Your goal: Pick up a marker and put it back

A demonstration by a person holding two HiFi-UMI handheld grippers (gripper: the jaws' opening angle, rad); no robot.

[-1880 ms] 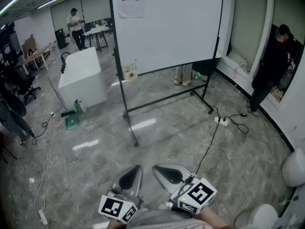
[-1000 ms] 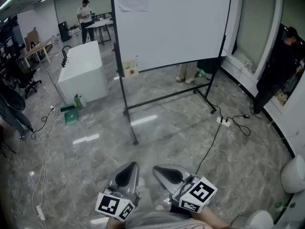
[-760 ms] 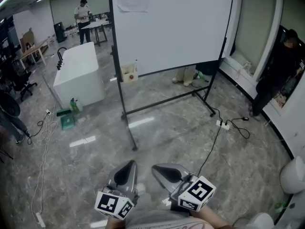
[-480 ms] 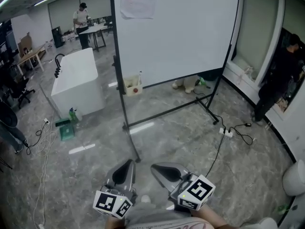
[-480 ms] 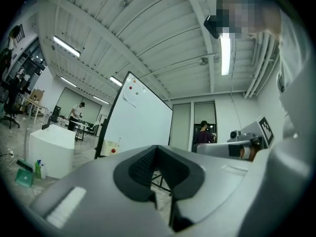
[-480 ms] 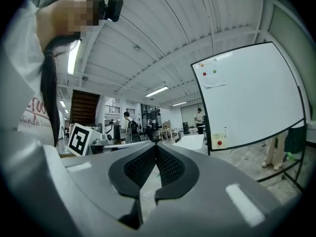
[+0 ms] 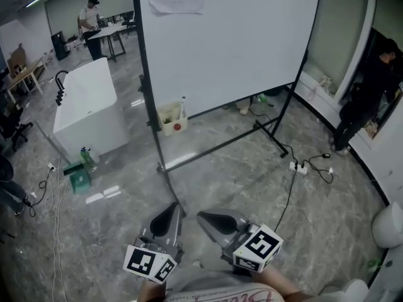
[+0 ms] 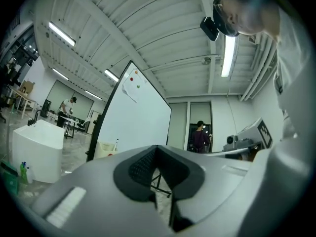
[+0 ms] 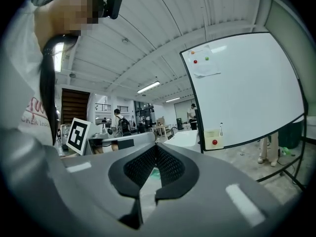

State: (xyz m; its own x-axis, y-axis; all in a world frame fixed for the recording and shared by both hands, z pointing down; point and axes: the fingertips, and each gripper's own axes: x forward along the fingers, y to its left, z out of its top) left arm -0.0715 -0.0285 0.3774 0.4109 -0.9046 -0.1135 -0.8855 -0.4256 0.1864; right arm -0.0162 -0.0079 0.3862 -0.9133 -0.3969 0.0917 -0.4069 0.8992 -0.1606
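Note:
A white marker (image 7: 182, 106) stands upright in a small beige box (image 7: 169, 118) that hangs on the left post of the whiteboard (image 7: 227, 36). The right gripper view shows the same box (image 9: 212, 139) and marker (image 9: 220, 128), far ahead. My left gripper (image 7: 172, 210) and right gripper (image 7: 203, 217) are side by side low in the head view, over the floor and well short of the board. Both are shut with nothing between the jaws, which also shows in the left gripper view (image 8: 157, 149) and the right gripper view (image 9: 156, 149).
The whiteboard's black stand legs (image 7: 165, 181) reach across the floor ahead. A white counter (image 7: 85, 106) stands at the left with a green bottle (image 7: 85, 155) beside it. A power strip and cable (image 7: 296, 167) lie at the right. A person in black (image 7: 365, 93) stands by the right wall.
The head view has come closer to the whiteboard, so the box with the marker looks larger and nearer. Both grippers stay shut, low in front.

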